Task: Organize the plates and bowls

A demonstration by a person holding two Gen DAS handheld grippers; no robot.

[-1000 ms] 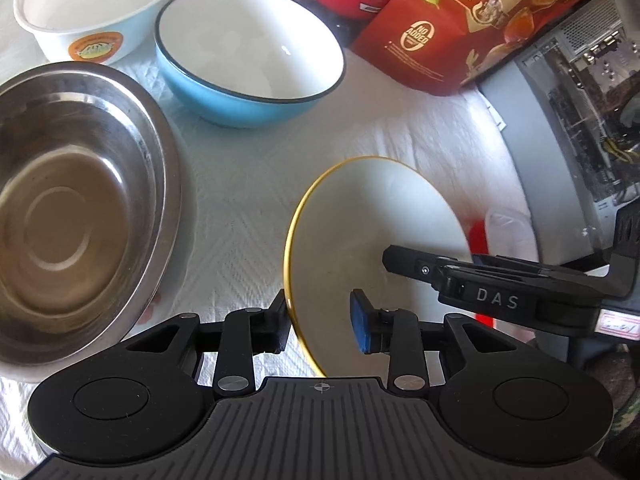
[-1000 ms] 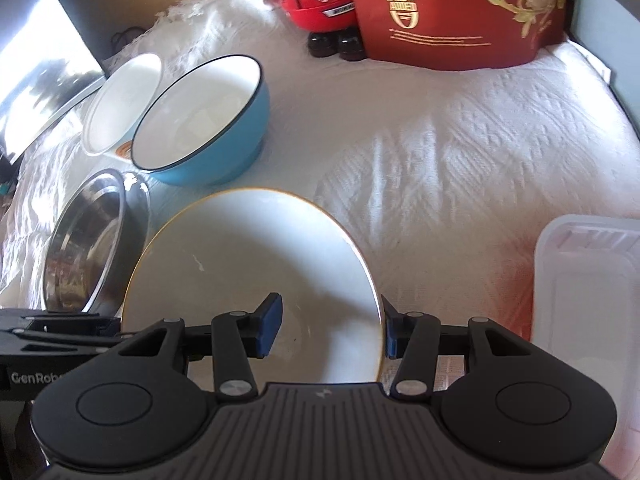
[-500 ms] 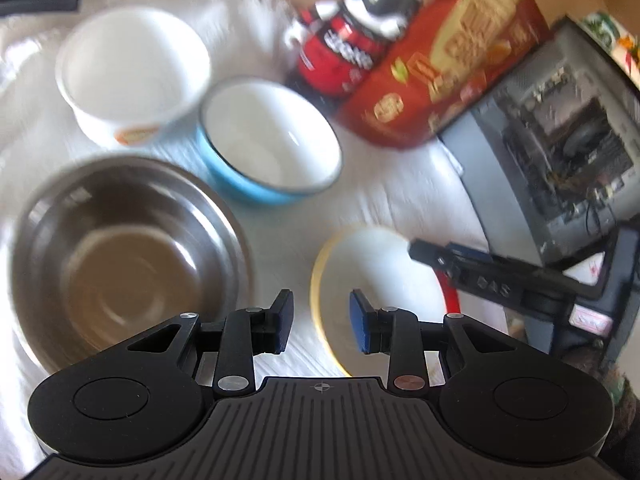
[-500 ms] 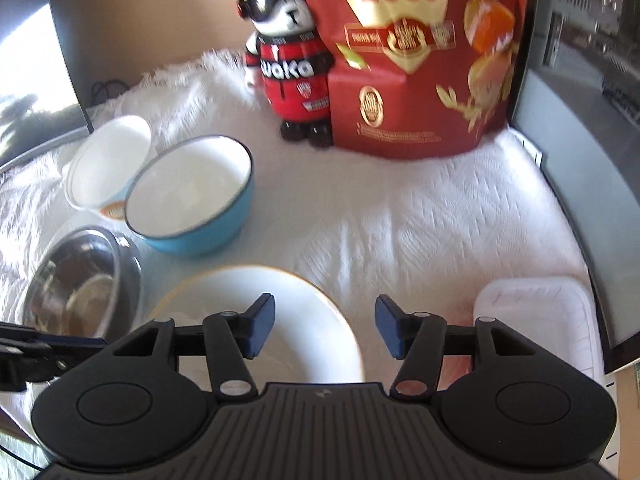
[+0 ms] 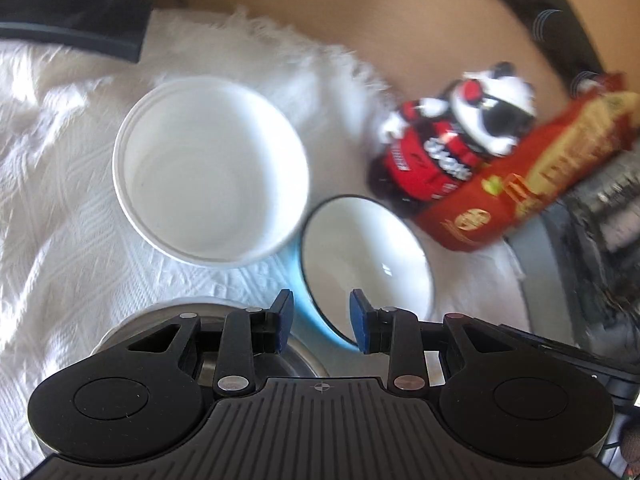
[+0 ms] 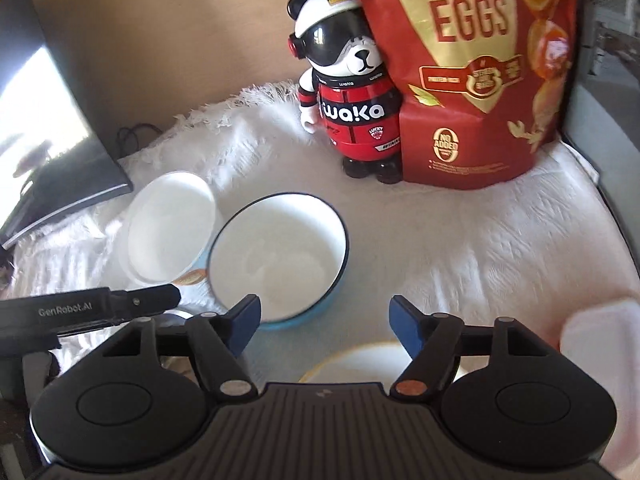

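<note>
A blue bowl (image 5: 368,256) with a white inside stands on the white cloth, touching a taller white bowl (image 5: 208,168) on its left. My left gripper (image 5: 320,320) hovers open above the blue bowl's near rim with nothing held; a steel bowl (image 5: 160,314) shows just under its left finger. In the right wrist view the blue bowl (image 6: 276,256) and white bowl (image 6: 168,228) lie ahead. My right gripper (image 6: 324,320) is raised with its jaws opening and nothing between them. A gold-rimmed white plate (image 6: 360,360) lies on the cloth below it.
A panda figure (image 6: 352,92) and a red quail-eggs bag (image 6: 480,60) stand at the back of the cloth. A white plastic container (image 6: 600,344) sits at the right edge. A dark screen (image 6: 60,128) leans at the left, and a computer case flanks the right side.
The right jaws have spread and let go of the gold-rimmed plate, which now lies flat. Both grippers have risen and drawn back; the left one has swung from the plate toward the bowls.
</note>
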